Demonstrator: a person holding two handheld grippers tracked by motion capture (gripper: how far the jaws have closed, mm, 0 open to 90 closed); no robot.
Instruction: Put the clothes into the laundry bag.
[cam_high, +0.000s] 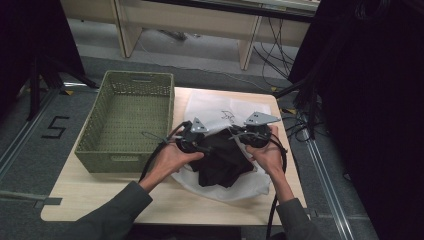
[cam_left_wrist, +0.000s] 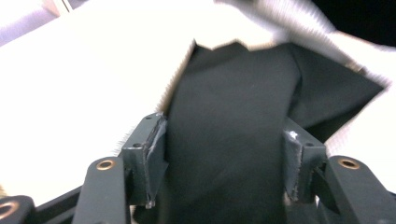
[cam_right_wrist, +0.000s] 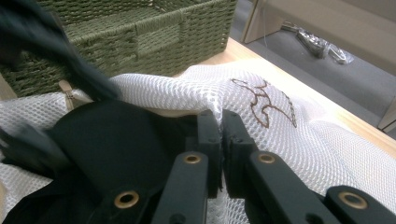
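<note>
A black cloth (cam_high: 222, 162) is seen lying crumpled on a white mesh bag (cam_high: 215, 107), which is spread over the desk (cam_high: 100, 200) just to the right of a green woven basket (cam_high: 127, 120). The basket is empty inside and takes up the desk's far left part; its near right corner comes close to the left hand-held gripper (cam_high: 192, 142). Beyond the desk, pale wooden furniture legs and loose cables on the floor are visible, and a dark curtain is hung to the right of the basket and desk.

The left hand-held gripper is held at the cloth's left edge with its jaws spread wide; in the left gripper view the black cloth (cam_left_wrist: 233, 135) is seen running between the two pads, bulging past them. The right hand-held gripper (cam_high: 255, 135) is placed at the cloth's right edge, farther from the basket. In the right gripper view its jaws are pressed together on the white mesh bag (cam_right_wrist: 289, 135), right beside the edge of the black cloth (cam_right_wrist: 116, 140).

Much of the cloth's shape is hidden by the two hands and its folds, so its outline is hard to make out. Its longer side appears to run diagonally away from the basket, toward the desk's near right. A brown stitched mark (cam_right_wrist: 264, 105) is shown on the mesh.
</note>
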